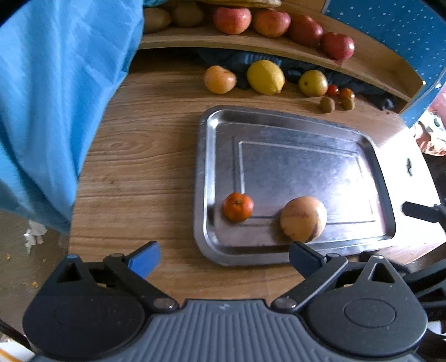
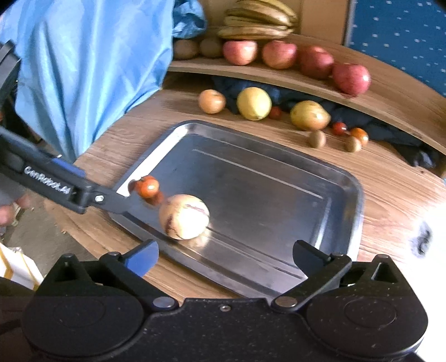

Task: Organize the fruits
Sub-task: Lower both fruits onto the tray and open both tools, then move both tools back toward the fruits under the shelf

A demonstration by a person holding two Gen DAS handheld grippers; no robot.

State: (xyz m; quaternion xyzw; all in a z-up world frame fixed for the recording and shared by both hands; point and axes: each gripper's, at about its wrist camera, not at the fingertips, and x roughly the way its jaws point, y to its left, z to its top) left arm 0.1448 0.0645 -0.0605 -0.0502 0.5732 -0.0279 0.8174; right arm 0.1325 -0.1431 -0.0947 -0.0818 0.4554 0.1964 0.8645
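Right wrist view alone shows the bunch of brownish bananas (image 2: 257, 23) on the curved wooden shelf (image 2: 390, 94) and the left tool's black arm reaching over the rectangular steel tray (image 2: 278, 178); left wrist view gives the clearer look at the small orange tangerine (image 1: 237, 206), sharp there, blurred in the right view. Left gripper (image 1: 224, 257) fingers spread wide, nothing between them. Right gripper (image 2: 225, 256) same, wide apart and empty. Tangerine and pale tan round fruit with brown streaks (image 1: 303, 218) sit near each other at the tray's near edge, not touching. Tray rests on the wood-grain bench (image 1: 133, 172). Behind it: yellow lemon (image 1: 265, 77), other loose fruit, small tomatoes. Four red apples (image 1: 281, 26) line the shelf. Blue cloth (image 1: 55, 97) covers the left side.
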